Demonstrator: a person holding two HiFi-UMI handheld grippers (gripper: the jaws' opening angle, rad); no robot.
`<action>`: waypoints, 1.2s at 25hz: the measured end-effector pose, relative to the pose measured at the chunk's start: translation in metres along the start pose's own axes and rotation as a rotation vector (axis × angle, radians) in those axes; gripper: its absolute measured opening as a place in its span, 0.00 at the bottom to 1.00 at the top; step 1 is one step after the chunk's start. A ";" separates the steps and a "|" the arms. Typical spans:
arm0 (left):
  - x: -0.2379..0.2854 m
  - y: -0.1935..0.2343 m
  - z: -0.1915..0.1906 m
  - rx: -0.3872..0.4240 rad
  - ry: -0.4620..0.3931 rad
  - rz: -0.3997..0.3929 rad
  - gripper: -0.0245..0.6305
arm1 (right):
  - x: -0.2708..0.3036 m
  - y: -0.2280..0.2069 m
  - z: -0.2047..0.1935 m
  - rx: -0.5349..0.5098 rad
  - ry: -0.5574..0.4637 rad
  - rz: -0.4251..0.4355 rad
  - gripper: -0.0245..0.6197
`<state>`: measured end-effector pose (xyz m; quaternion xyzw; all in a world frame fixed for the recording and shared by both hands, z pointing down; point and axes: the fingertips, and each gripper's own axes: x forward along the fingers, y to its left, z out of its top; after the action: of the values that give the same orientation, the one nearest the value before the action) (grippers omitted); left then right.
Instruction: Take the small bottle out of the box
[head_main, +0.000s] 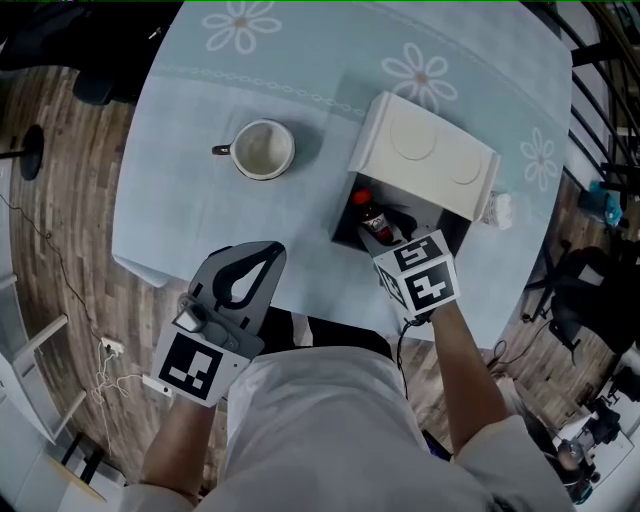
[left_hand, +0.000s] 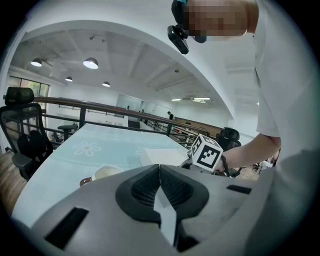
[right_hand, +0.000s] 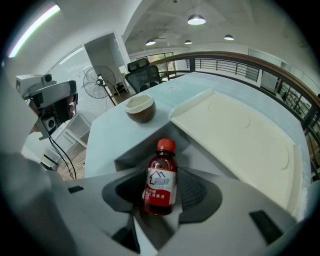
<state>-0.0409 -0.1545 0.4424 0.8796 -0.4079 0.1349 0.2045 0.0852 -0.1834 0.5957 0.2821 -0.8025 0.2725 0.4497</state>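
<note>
The step in hand is the grasp itself, and to do it well the right hand-held gripper should close evenly on the labelled body of the small bottle, below its red cap, and then lift straight up so the glass clears the walls of the box without scraping them. Its jaws stand wide apart with the bottle between them. The pads lie close on either side, but as far as I can judge they are not yet squeezing it. The bottle leans rather than stands upright, so a hasty close might tip it or nip only the neck. It sits inside the open box right of the head view's centre, holds dark red liquid and seems to be the only thing in there. The pale lid is folded back towards the upper right. A mug near the upper middle of the desk looks empty. The left hand-held gripper hangs at the lower left with its jaws pressed together on nothing.
</note>
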 end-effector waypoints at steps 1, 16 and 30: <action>-0.001 -0.001 0.002 0.005 -0.003 -0.002 0.07 | -0.003 -0.001 0.000 0.004 -0.007 -0.004 0.36; -0.025 -0.022 0.041 0.094 -0.059 -0.027 0.07 | -0.066 0.007 0.027 0.043 -0.185 -0.053 0.36; -0.065 -0.033 0.075 0.174 -0.133 -0.050 0.07 | -0.134 0.043 0.069 0.027 -0.373 -0.114 0.36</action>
<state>-0.0514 -0.1272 0.3421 0.9109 -0.3852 0.1059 0.1031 0.0743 -0.1735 0.4394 0.3786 -0.8509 0.2005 0.3041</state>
